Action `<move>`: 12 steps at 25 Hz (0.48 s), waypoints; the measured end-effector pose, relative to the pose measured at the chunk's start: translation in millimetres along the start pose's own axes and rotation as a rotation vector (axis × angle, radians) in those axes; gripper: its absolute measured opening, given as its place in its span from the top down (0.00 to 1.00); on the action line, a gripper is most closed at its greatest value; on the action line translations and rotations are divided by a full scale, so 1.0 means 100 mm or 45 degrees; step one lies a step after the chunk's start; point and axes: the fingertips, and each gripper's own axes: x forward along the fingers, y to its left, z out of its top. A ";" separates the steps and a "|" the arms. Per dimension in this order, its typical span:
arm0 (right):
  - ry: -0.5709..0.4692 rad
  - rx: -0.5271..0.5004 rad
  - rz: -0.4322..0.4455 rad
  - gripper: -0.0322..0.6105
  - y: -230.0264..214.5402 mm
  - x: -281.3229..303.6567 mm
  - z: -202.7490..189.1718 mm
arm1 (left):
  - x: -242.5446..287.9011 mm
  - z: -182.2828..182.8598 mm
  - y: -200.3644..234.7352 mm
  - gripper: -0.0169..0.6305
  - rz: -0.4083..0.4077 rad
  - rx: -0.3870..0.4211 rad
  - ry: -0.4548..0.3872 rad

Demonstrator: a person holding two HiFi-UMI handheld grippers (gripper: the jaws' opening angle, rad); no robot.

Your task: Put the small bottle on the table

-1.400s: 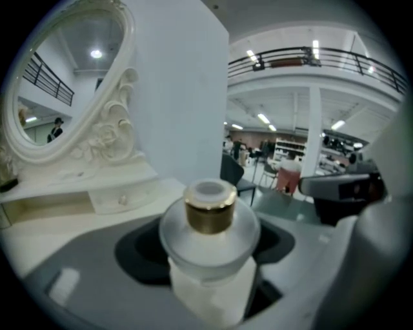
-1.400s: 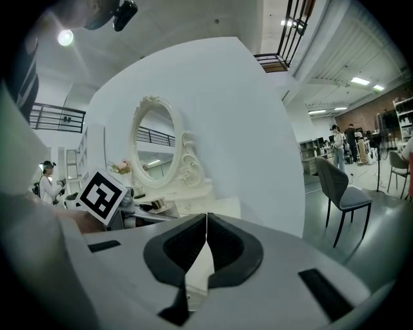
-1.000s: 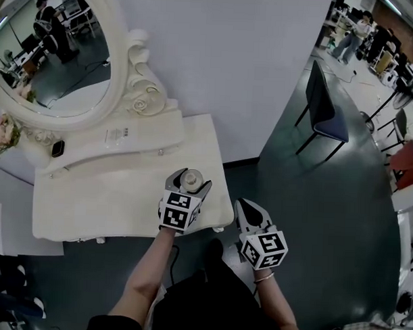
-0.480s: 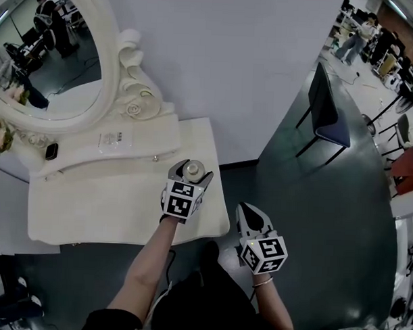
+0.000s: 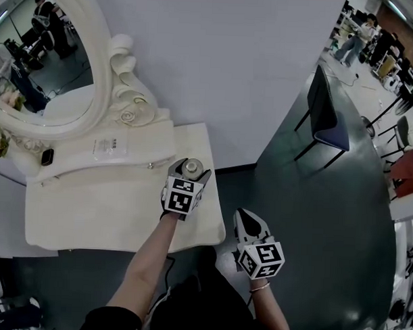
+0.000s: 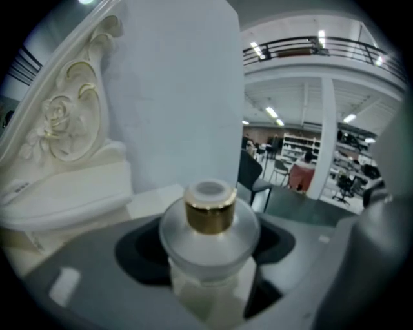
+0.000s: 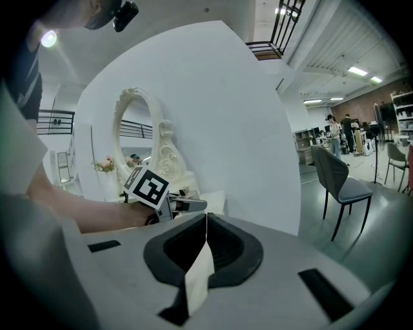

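A cream worktop (image 5: 90,211) with an oval mirror (image 5: 41,60) stands against a white wall, with dark floor around it. The small bottle (image 6: 208,235), frosted with a gold collar, is upright between the jaws of the left gripper (image 5: 191,170). The jaws close on its body over the worktop's right end; I cannot tell whether its base touches. The right gripper (image 7: 205,222) hangs off the worktop's front right corner, jaws pressed together and holding nothing.

A white partition wall (image 5: 224,53) stands behind a cream desk (image 5: 90,207) that carries an oval mirror (image 5: 41,64) in a carved frame. The floor (image 5: 333,219) is dark grey. A dark chair (image 5: 319,97) stands to the right of the wall. Strip lights (image 6: 273,114) line the ceiling beyond.
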 end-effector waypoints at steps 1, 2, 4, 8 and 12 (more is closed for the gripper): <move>0.003 0.002 0.000 0.94 -0.01 0.00 -0.01 | 0.03 0.00 0.01 0.45 0.002 0.000 0.003; 0.006 0.003 0.001 0.94 -0.01 0.01 -0.01 | 0.05 0.00 0.02 0.45 0.005 0.001 0.006; 0.013 0.004 0.001 0.94 -0.03 0.01 -0.02 | 0.10 0.01 0.03 0.45 0.011 0.001 0.012; 0.014 0.003 -0.001 0.94 -0.06 0.01 0.00 | 0.16 0.01 0.06 0.45 0.015 -0.005 0.021; 0.012 -0.004 -0.002 0.94 -0.07 0.02 0.02 | 0.21 0.03 0.11 0.45 0.023 -0.012 0.020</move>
